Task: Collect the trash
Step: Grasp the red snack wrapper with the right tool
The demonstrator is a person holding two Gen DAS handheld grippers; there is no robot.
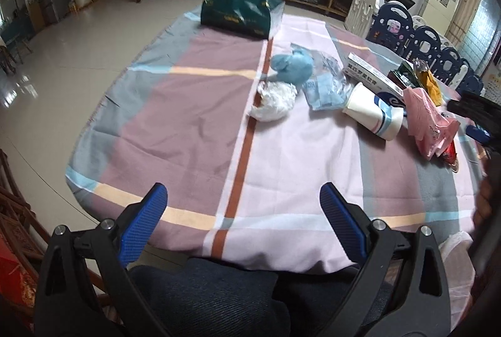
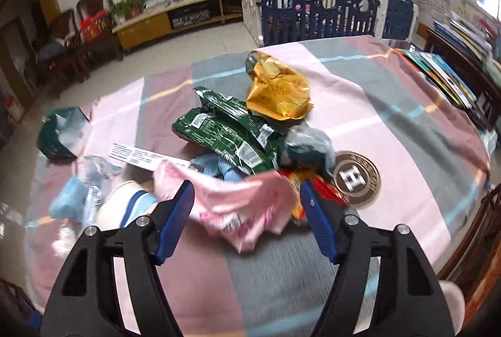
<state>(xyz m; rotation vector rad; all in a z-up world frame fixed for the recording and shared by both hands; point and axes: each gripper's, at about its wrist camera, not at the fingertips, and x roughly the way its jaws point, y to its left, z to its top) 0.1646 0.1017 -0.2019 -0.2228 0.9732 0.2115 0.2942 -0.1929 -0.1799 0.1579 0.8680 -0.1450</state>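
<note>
Your right gripper (image 2: 245, 211): jaws partly apart, blue pads either side of the pink wrapper (image 2: 241, 211), which lies between them with no pad visibly pressing on it; nothing held. Your left gripper (image 1: 242, 211): jaws wide apart over the near edge of the tablecloth (image 1: 194, 124), empty, with your dark trousers (image 1: 203, 299) showing below. Trash, working outward from the right gripper: red and orange packet (image 2: 322, 193) just beside the right pad, partly under the pink wrapper; round brown coaster (image 2: 357, 178) touching that packet's far side; grey-green crumpled bag (image 2: 305, 149) beyond it; two green snack wrappers (image 2: 225, 130) heaped behind the pink wrapper; yellow foil packet (image 2: 278, 92) farther still, toward the cloth's far edge. Left of the right gripper: white paper cup with blue bands (image 1: 372, 113) on its side, touching the pink wrapper; long white carton (image 1: 372, 77) behind it; clear packet with blue contents (image 1: 325, 89) beside the cup's mouth. Toward the middle of the cloth: white crumpled wad (image 1: 274, 102) on the brown stripe, blue crumpled wad (image 1: 291, 66) just beyond, the two touching. At the far edge: dark green bag (image 1: 239, 9), well apart from the rest. Books (image 2: 444, 77) are stacked at the cloth's right edge.
</note>
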